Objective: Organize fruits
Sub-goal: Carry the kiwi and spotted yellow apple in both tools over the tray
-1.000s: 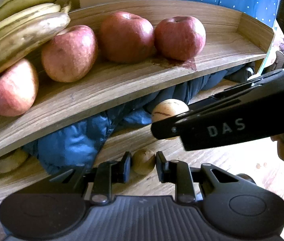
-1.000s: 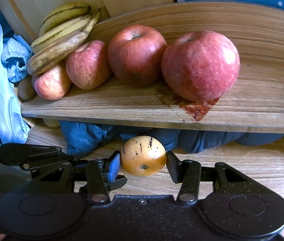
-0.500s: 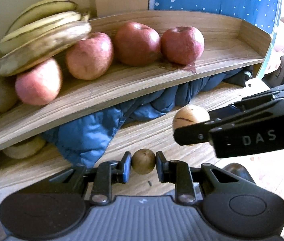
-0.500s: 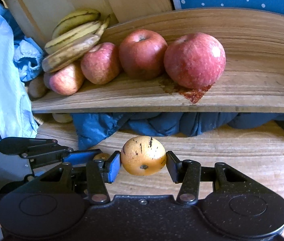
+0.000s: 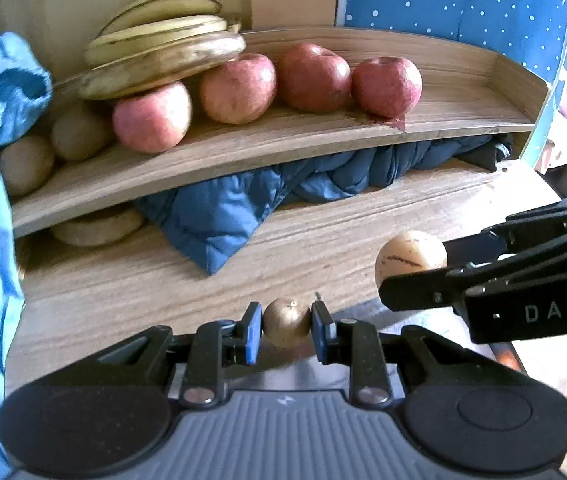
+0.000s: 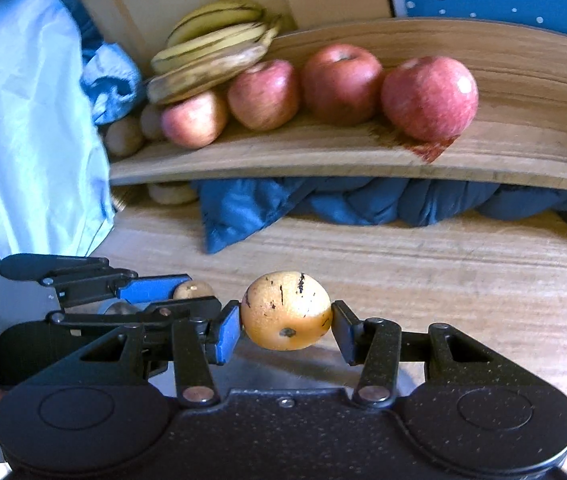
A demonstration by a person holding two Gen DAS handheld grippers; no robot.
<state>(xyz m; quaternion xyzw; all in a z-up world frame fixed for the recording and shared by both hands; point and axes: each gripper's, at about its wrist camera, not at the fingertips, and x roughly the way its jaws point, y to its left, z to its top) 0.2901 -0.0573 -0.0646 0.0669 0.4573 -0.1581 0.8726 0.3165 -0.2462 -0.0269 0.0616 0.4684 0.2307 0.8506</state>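
Note:
My left gripper [image 5: 286,322] is shut on a small brown round fruit [image 5: 286,320], held above the lower wooden board. My right gripper [image 6: 286,322] is shut on a yellow speckled pear [image 6: 286,310]; the pear also shows in the left wrist view [image 5: 410,254] at the right. The left gripper [image 6: 187,294] with its small fruit [image 6: 193,290] shows in the right wrist view at the left. On the upper wooden shelf [image 5: 283,140] lie several red apples [image 5: 311,78], a bunch of bananas [image 5: 163,48] on top of them, and brown kiwis [image 5: 23,164] at the left end.
A dark blue quilted jacket [image 5: 243,208] is stuffed under the shelf and spills onto the lower board [image 5: 163,280]. A tan fruit [image 5: 97,226] lies under the shelf's left end. Light blue cloth [image 6: 31,100] hangs at the left. A blue dotted panel [image 5: 443,0] stands behind.
Both grippers have drawn back from the shelf, each keeping its fruit. The shelf and apples look smaller and farther, and more of the lower board shows.

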